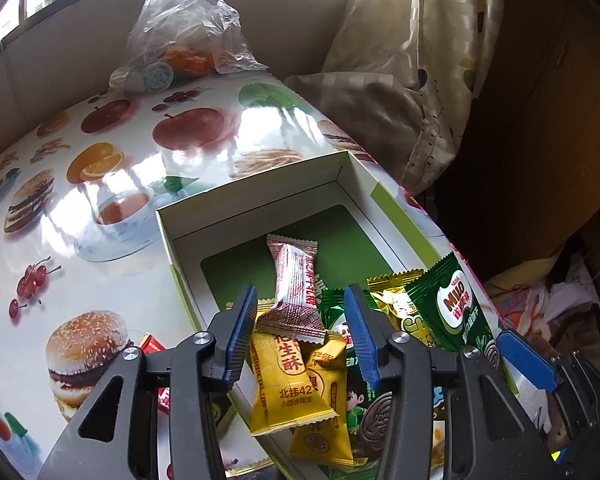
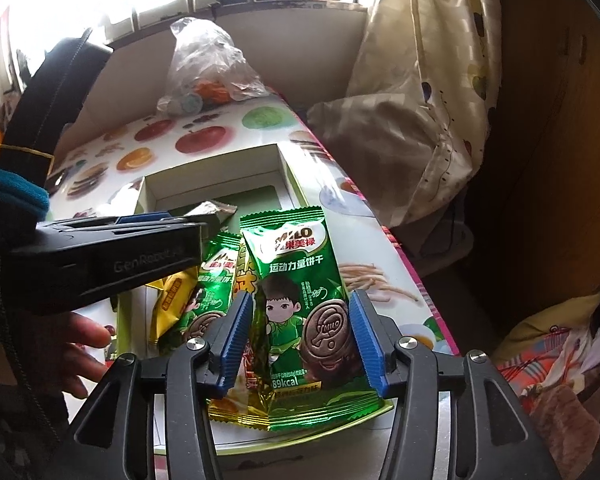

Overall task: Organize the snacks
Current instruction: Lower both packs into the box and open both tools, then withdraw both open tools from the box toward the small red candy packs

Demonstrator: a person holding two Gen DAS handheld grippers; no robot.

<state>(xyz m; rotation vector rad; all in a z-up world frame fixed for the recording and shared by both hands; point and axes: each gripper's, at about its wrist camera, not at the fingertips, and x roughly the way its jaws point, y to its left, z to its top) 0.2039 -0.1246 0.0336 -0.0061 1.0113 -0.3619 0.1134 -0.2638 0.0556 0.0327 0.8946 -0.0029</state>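
Observation:
A white open box with a green floor (image 1: 342, 184) (image 2: 284, 168) lies on the food-print table. Snack packets are piled in its near end. My left gripper (image 1: 300, 334) is open over the pile, with a red-and-white packet (image 1: 296, 296) and two yellow peanut-crisp packets (image 1: 288, 376) between its blue pads. My right gripper (image 2: 302, 340) stands with its pads against both edges of a green Milo biscuit packet (image 2: 300, 280), which also shows in the left wrist view (image 1: 452, 304). A second Milo packet (image 2: 216, 280) lies left of it.
A clear plastic bag (image 1: 184, 28) with orange items sits at the table's far edge. A curtain (image 1: 420, 60) hangs to the right past the table edge. A small red packet (image 1: 152, 344) lies left of the box. The left gripper's body (image 2: 100, 256) and a hand (image 2: 80, 344) fill the right wrist view's left side.

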